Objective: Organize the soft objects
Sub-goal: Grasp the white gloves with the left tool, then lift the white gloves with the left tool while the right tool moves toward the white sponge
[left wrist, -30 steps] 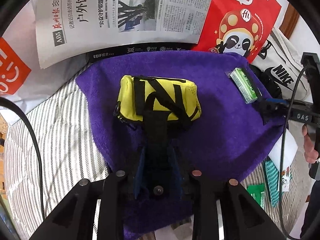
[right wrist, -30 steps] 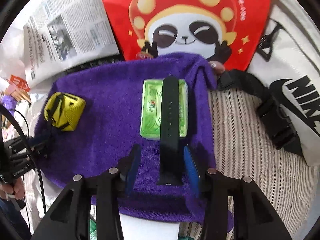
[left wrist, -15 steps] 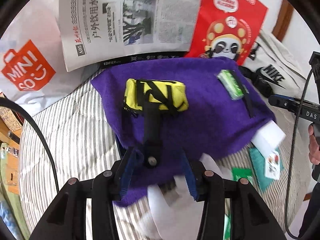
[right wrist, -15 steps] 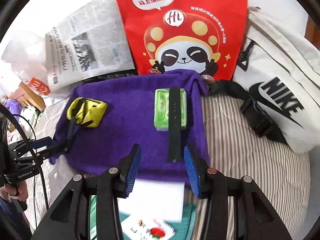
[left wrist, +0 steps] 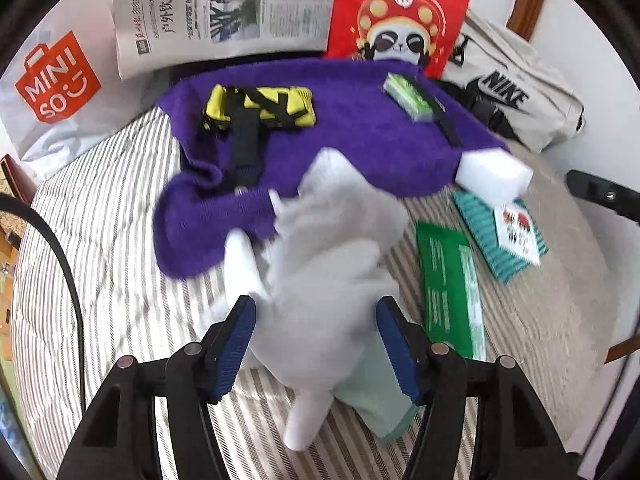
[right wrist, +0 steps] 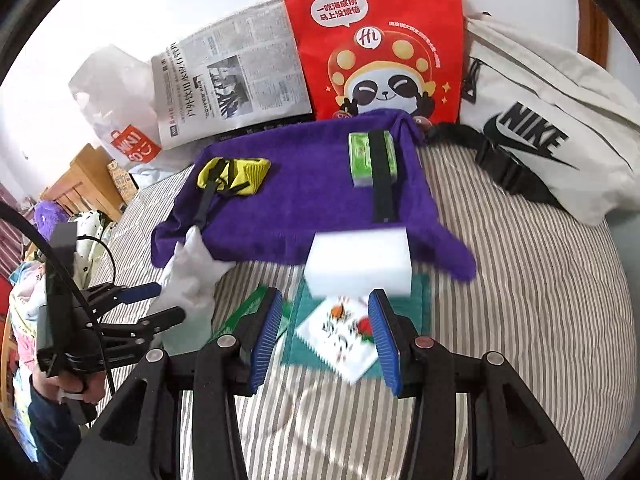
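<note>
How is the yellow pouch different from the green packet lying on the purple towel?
The yellow pouch is bigger, soft fabric crossed by several black straps; the green packet is a smaller, flat, glossy block with one black strap across it. The pouch lies toward the purple towel's left side, the packet toward its right. Both rest on the towel, untouched.

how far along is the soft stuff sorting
Looks done: the yellow pouch and green packet already lie on the purple towel. In hand: nothing gripped; the open left tongs straddle the white glove, and the right tongs stand open before the white sponge. Left: glove, sponge, teal cloth.
</note>
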A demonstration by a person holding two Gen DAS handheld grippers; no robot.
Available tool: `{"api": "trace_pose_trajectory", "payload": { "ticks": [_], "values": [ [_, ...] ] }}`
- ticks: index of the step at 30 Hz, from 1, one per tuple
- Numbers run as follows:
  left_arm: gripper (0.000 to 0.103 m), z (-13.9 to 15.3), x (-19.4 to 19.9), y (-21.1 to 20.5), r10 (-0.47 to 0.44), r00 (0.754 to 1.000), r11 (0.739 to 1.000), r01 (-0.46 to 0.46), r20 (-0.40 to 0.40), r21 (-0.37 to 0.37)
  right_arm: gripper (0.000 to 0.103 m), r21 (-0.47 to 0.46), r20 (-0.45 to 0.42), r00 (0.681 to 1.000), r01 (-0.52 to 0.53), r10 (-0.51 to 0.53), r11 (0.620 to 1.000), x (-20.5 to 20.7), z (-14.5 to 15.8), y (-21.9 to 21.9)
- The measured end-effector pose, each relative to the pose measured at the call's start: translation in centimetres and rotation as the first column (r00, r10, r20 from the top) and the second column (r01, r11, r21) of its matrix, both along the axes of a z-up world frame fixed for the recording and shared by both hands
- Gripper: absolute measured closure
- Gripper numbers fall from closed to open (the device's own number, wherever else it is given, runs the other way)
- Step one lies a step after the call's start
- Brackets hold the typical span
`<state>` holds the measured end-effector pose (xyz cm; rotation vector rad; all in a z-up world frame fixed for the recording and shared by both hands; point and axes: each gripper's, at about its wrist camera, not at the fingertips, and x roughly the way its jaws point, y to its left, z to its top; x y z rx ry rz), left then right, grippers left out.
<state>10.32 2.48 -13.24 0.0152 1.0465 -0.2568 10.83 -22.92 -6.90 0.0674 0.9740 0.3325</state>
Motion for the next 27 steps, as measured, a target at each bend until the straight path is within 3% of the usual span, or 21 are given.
{"api": "trace_pose_trajectory", "payload": {
  "ticks": [5,6,7,9,13,20,23,27],
  "values": [
    [0.045,-1.4,-1.0,-1.2,0.001,1.000,1.000,0.000,-0.013,0.031,0.058,0.029,-0.023,1.000,0.018,-0.017,0.999,-1.3,-0.7,-0.6],
    [0.065,-1.5,-1.2,-1.5,-0.001,1.000,0.999,0.001,-0.001,0.048,0.058,0.032,-0.025,0.999,0.021,-0.020,0.999,-1.4,-0.8,-0.6],
    [0.072,-1.6,-1.4,-1.7,-0.008,1.000,0.998,0.007,0.010,0.067,0.058,0.034,-0.025,0.999,0.022,-0.022,0.999,-1.5,-0.9,-0.7],
    [0.075,-1.6,-1.7,-1.7,-0.013,1.000,0.998,0.012,0.012,0.065,0.058,0.036,-0.023,0.999,0.025,-0.024,0.999,-1.8,-1.0,-0.7],
    [0.076,-0.5,-2.6,-0.8,-0.019,1.000,1.000,0.019,0.015,0.002,0.058,0.041,-0.019,1.000,0.014,-0.013,0.999,-2.1,-1.0,-0.5],
    [0.076,2.6,-4.9,1.1,-0.007,0.998,0.999,0.010,0.065,-0.033,0.058,0.029,-0.020,1.000,-0.005,0.006,1.000,-2.3,-1.4,0.3],
    [0.076,3.4,-5.9,1.8,0.002,0.997,1.000,0.000,0.078,-0.022,0.058,0.029,-0.025,1.000,-0.008,0.009,1.000,-2.3,-1.8,0.4],
    [0.075,3.4,-7.0,2.9,0.011,0.998,0.998,-0.006,0.068,-0.064,0.058,0.016,-0.035,0.999,-0.005,0.006,1.000,-2.1,-2.1,0.4]
  ]
}}
